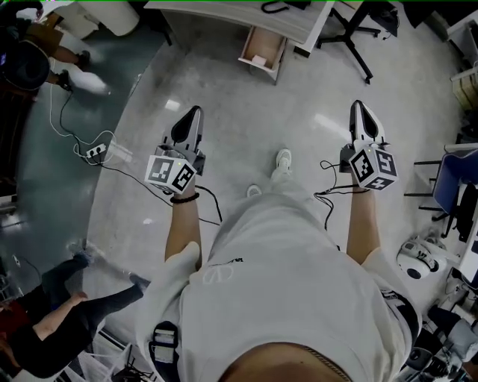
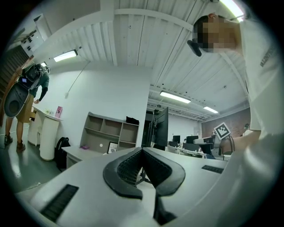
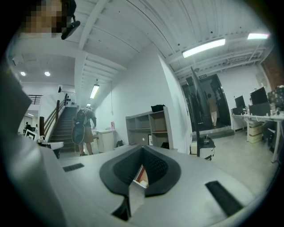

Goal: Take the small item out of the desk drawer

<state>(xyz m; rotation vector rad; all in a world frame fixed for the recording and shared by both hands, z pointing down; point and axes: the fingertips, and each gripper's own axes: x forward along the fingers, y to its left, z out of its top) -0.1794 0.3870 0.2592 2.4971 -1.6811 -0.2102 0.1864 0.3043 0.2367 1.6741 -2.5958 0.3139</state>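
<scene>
Currently: the approach. Judging by the stance, the person is facing the desk with the reach not yet begun.
Desk: a pale grey flat-topped desk [image 1: 246,16] at the top of the head view, well apart from both tongs.
Drawer: a light wooden-sided open drawer [image 1: 279,51] stands pulled out from under the desk's edge, its top open to the head camera.
Small item: presumably in that drawer. A pale patch [image 1: 259,59] lies on its floor, too small to say whether it is the item.
Left gripper [image 1: 196,110]: clenched with nothing in it; in its own view the black ribbed pads [image 2: 128,166] meet at the tips [image 2: 142,150].
Right gripper [image 1: 357,104]: likewise closed and empty, tips together [image 3: 143,149], pointing toward the desk.
Floor: a white power strip with trailing black cables [image 1: 95,152] lies to the left, off the straight path to the drawer.
Doing it well: probably step in until the drawer sits under the head camera, so that the item can be seen properly.
Jaws: one gripper should be spread before it goes in and lowered through the open top, clear of the wooden sides.
Grip: close across the item's narrow side, then lift straight up.
Risk: a closed tip could push the item deeper into the drawer.
</scene>
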